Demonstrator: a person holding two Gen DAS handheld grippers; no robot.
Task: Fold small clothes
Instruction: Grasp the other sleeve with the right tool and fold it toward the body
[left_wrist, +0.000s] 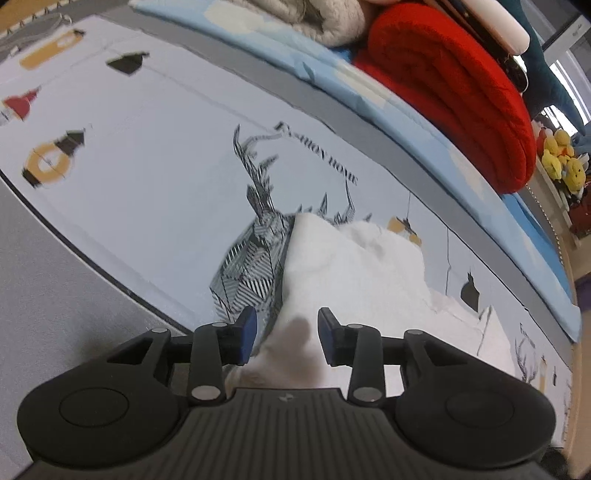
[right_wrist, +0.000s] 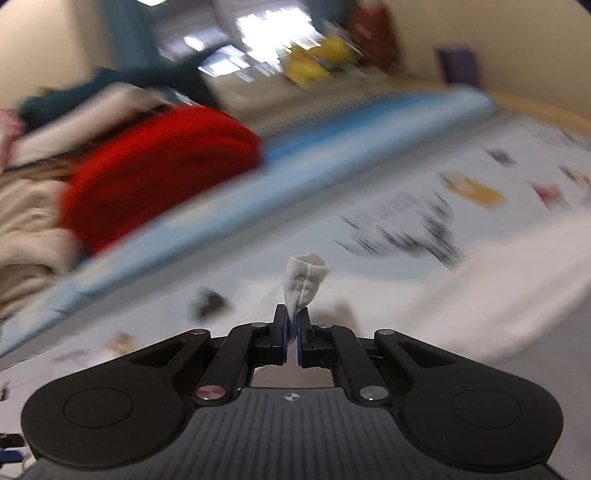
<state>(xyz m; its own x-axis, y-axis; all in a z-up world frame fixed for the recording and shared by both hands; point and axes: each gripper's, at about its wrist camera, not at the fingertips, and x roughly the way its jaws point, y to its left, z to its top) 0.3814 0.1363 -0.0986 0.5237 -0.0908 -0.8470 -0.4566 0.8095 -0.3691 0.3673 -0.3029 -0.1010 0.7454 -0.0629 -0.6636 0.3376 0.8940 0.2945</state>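
A small white garment (left_wrist: 354, 273) lies rumpled on a bed's printed sheet (left_wrist: 147, 177), over the lower part of the geometric deer design (left_wrist: 255, 236) and toward the sheet's near edge, as two hand-held grippers work at folding it. The left gripper (left_wrist: 287, 328) hangs steeply over the cloth's near left corner, its blue-padded jaws partly parted with white fabric showing between them but neither pad pressing on it. The right gripper (right_wrist: 294, 326) has its jaws pinched tight on a thin tuft of the white fabric (right_wrist: 304, 277) that sticks up beyond the tips, while the room behind it smears with motion blur, suggesting a fast sweep across the bed. The step in hand looks like carrying one pinched edge over the rest of the garment to make a fold. Done well, that would mean keeping the right grip firm and travelling low enough for the cloth to lay down flat rather than bunch, with the left gripper pinning the near corner so the piece does not slide along the sheet. The pinched tuft is narrow, so a jerk could pull it free. A red knit blanket (left_wrist: 450, 96) and a light blue quilt (left_wrist: 369, 99) line the bed's far edge, well apart from the work.
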